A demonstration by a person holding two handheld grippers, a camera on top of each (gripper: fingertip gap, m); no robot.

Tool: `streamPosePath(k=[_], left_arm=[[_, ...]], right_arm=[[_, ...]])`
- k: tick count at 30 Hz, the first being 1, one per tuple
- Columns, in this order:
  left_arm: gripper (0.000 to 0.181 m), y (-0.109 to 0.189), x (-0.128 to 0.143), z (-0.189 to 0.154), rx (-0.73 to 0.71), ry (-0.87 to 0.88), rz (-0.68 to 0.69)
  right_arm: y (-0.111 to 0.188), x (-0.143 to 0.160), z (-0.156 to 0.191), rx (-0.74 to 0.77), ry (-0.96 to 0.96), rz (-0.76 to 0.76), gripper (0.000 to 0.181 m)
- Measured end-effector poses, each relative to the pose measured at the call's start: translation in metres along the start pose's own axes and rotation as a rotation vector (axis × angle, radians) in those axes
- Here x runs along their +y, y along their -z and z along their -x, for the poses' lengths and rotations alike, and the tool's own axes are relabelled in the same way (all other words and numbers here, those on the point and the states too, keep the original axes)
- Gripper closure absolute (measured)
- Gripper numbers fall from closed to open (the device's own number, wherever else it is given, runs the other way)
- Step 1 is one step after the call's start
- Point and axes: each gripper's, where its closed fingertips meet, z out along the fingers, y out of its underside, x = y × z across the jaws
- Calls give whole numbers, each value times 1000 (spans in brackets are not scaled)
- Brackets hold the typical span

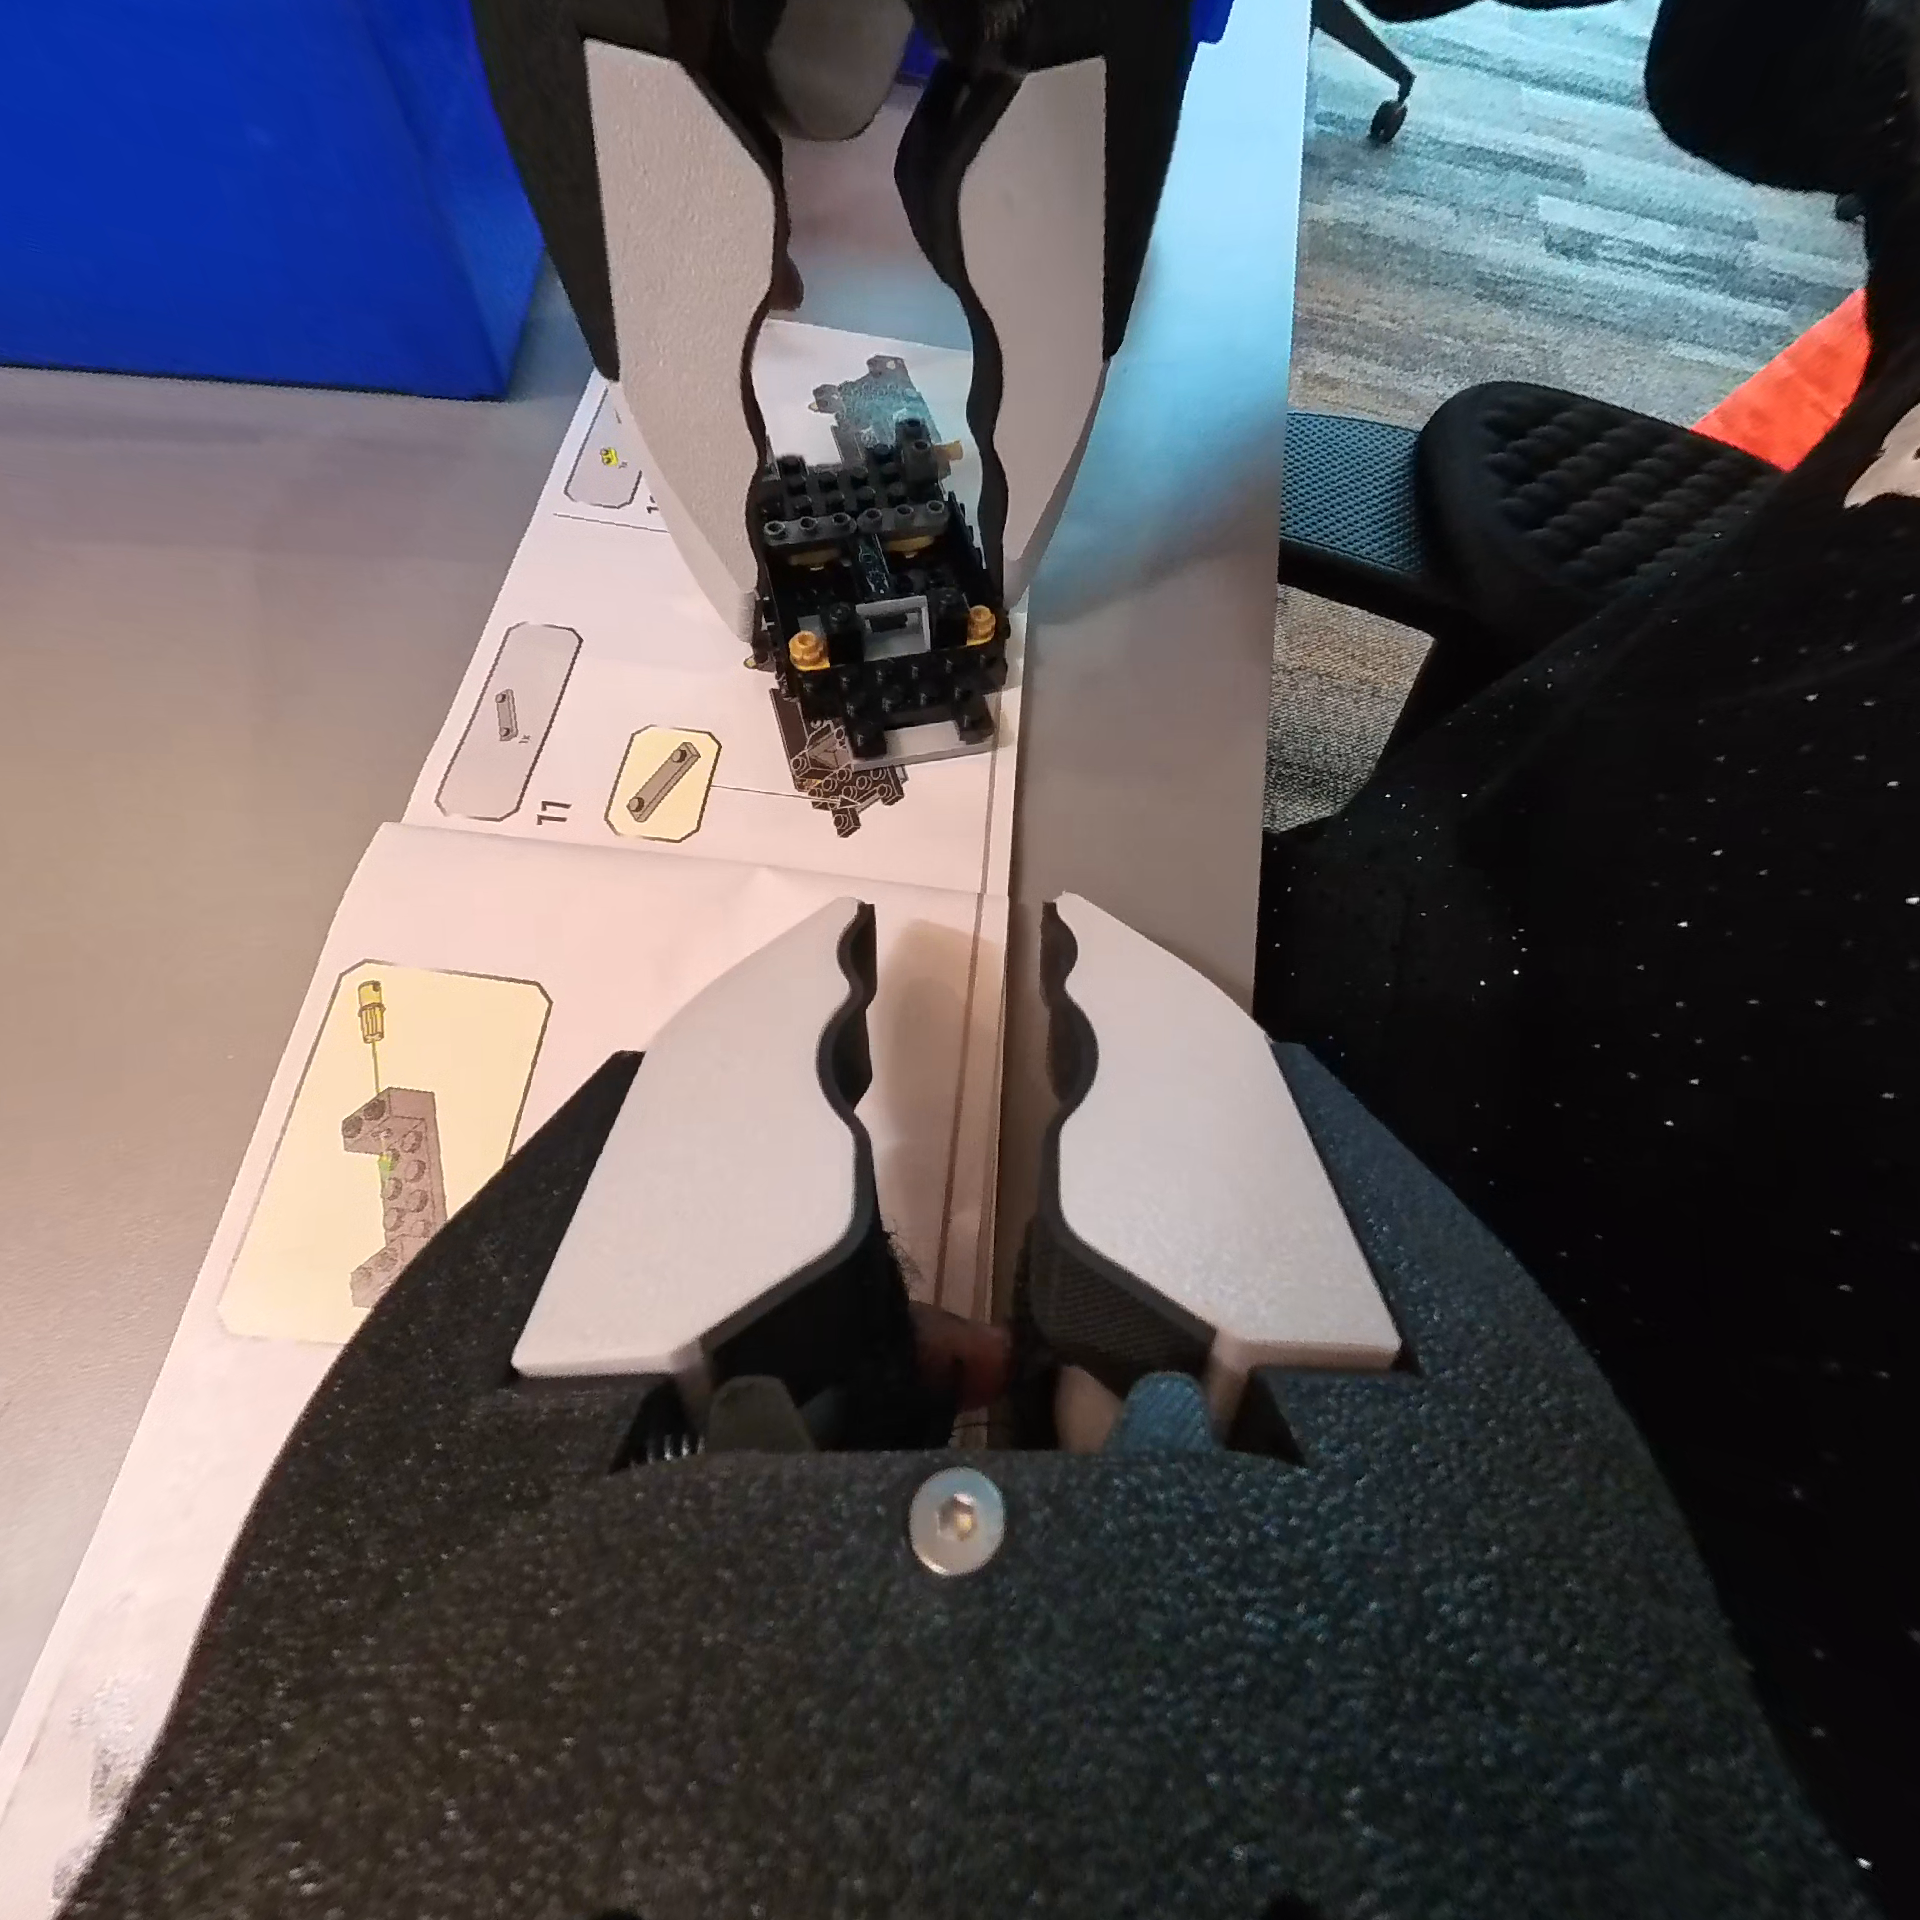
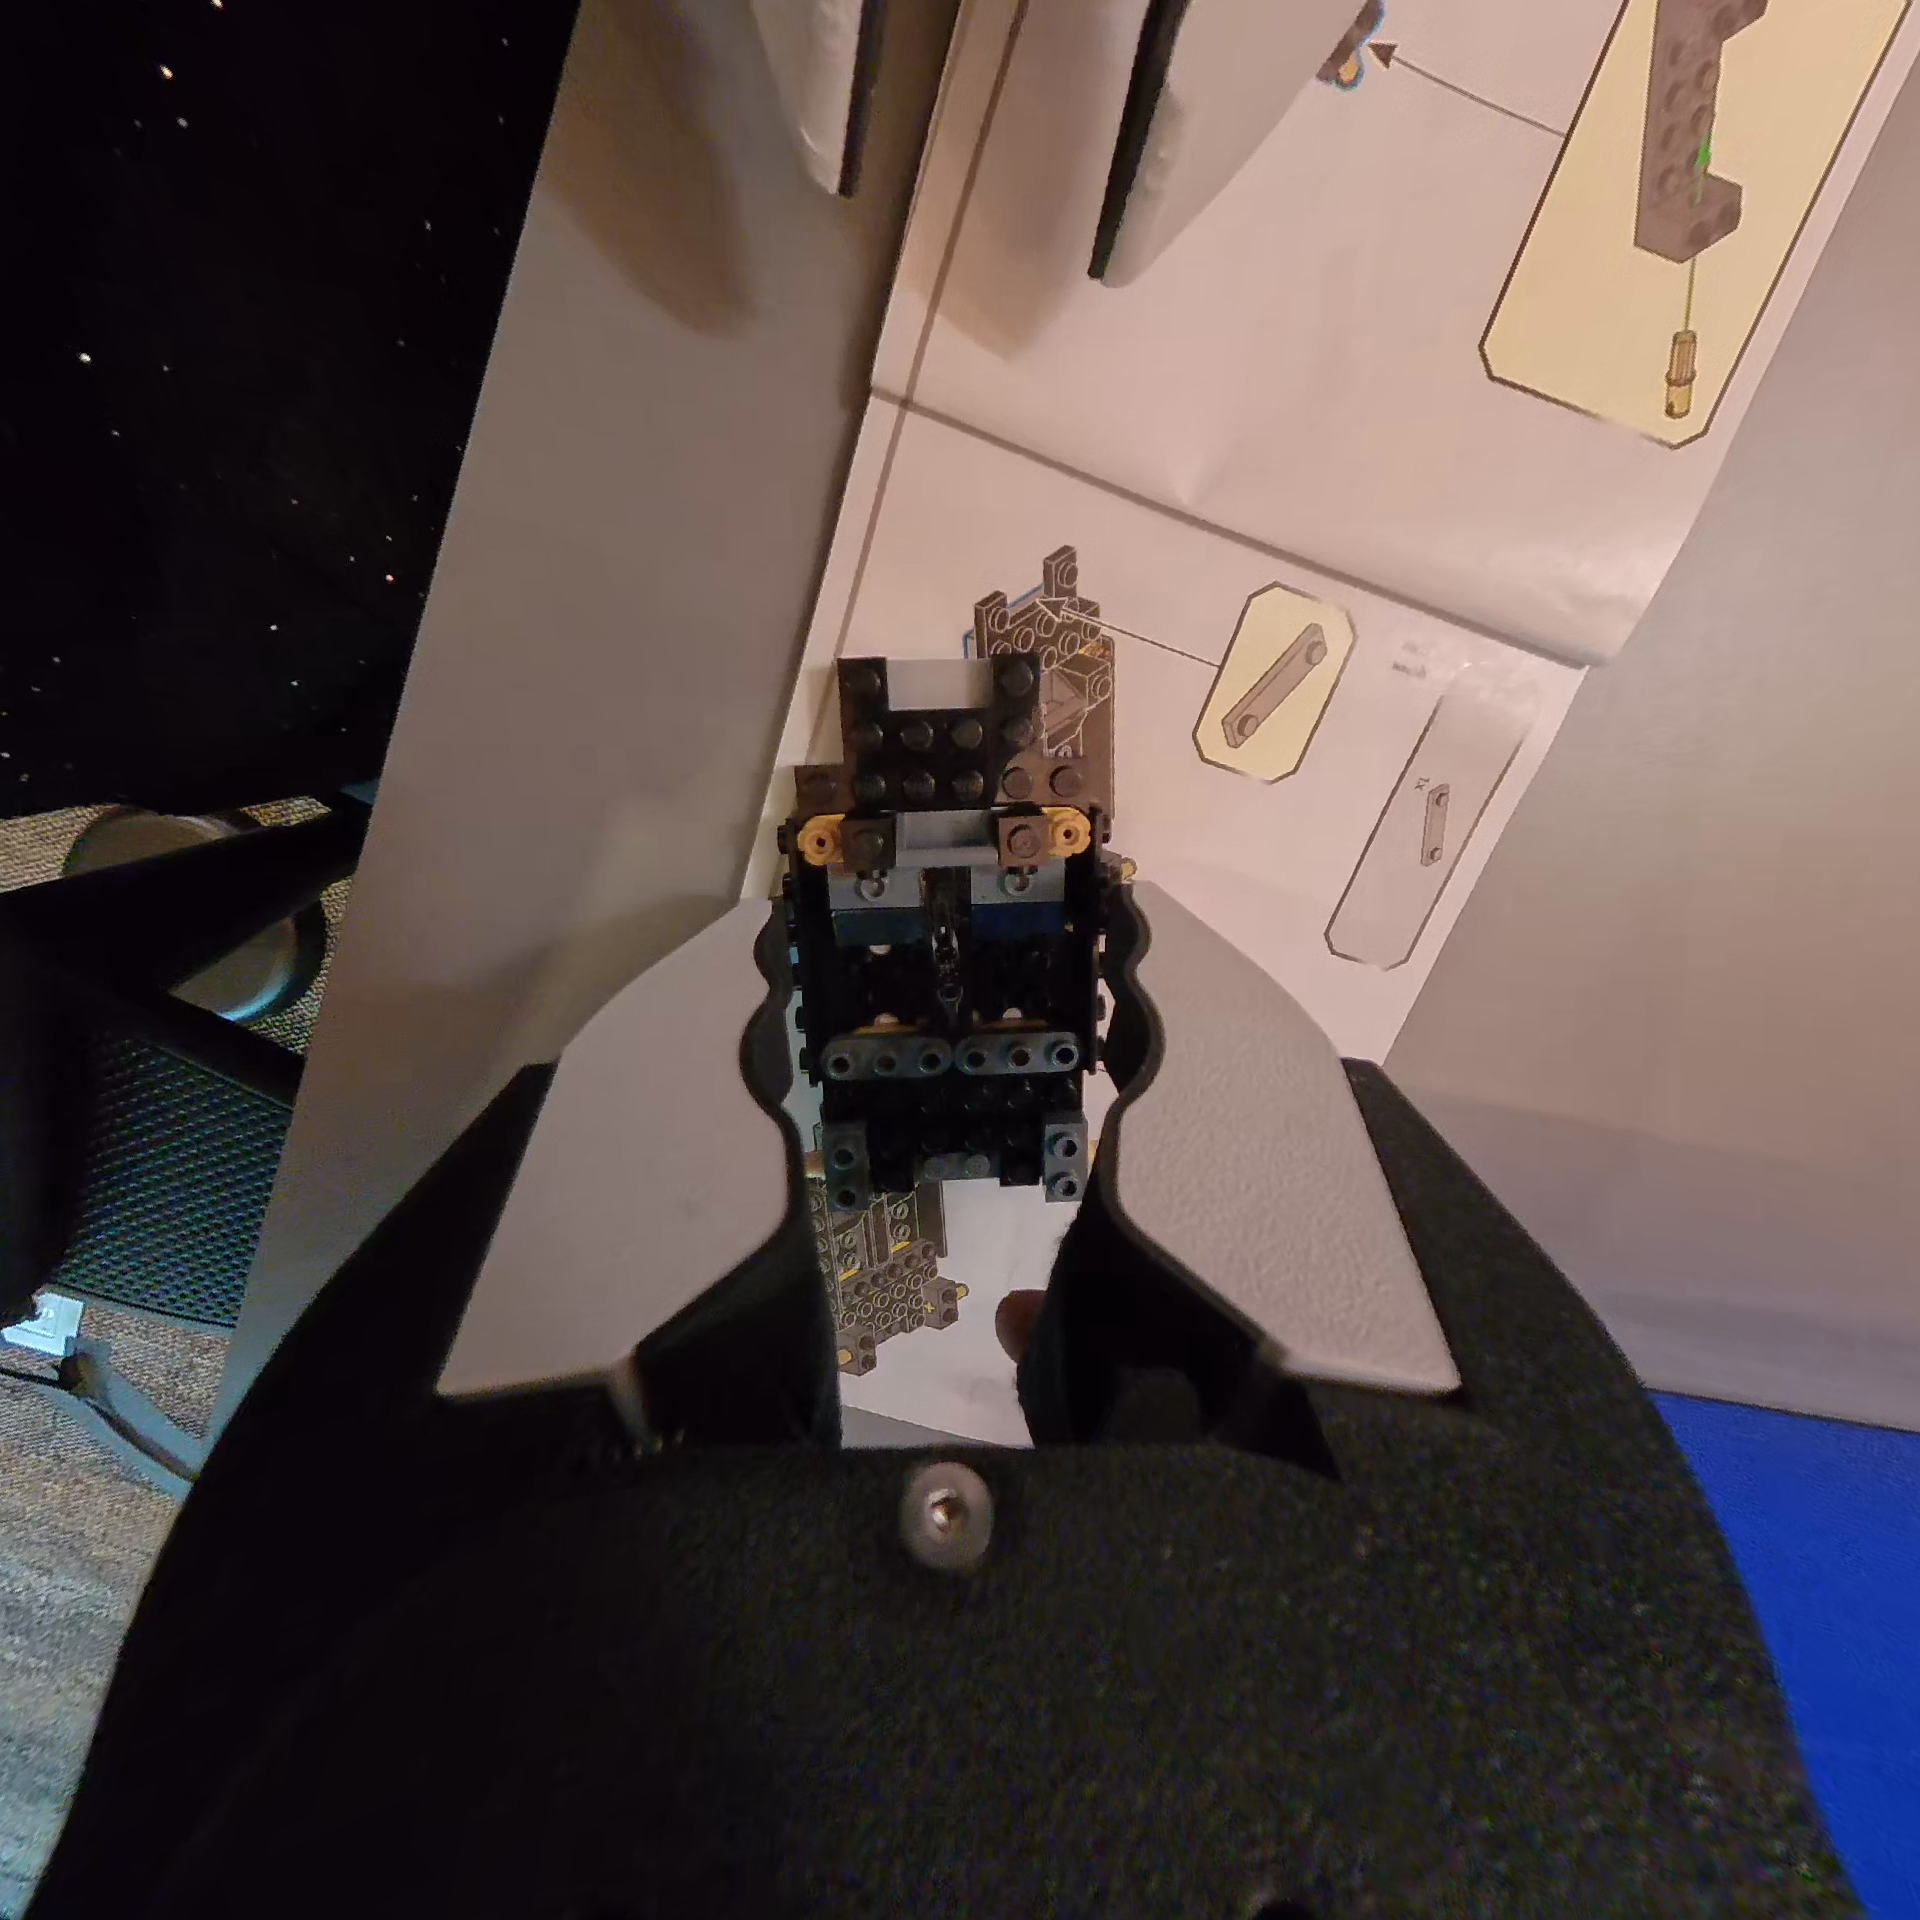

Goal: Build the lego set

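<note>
A black Lego build [image 2: 945, 997] with gold pins and grey plates sits between my right gripper's [image 2: 948, 925] fingers, which are shut on its sides. It rests on or just above the open instruction booklet [image 2: 1299, 499] near the table's edge. In the left wrist view the same build [image 1: 878, 582] is held by the right gripper [image 1: 878, 618], which comes in from the far side. My left gripper [image 1: 956, 925] is open and empty, a short way in front of the build, over the booklet [image 1: 623, 935]. The left gripper [image 2: 987, 135] also shows at the top of the right wrist view.
The grey table [image 1: 156, 675] ends just right of the build. A blue box [image 1: 239, 177] stands at the far left. A black mesh office chair [image 1: 1507, 499] and a person's dark speckled clothing [image 1: 1662, 935] are beyond the edge. My right fingertips sit around 9 centimetres from my left ones.
</note>
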Motion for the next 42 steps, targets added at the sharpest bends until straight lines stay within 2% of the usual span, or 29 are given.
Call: streamPosePath(k=[27,42], left_arm=[[151,-4,5,1,-17,-10,36],[154,-3,-3,4,-47,-31,-8]], right_arm=[[-3,-6,0,4,-12,44,123],[-3,-7,1,22,-32,45,123]])
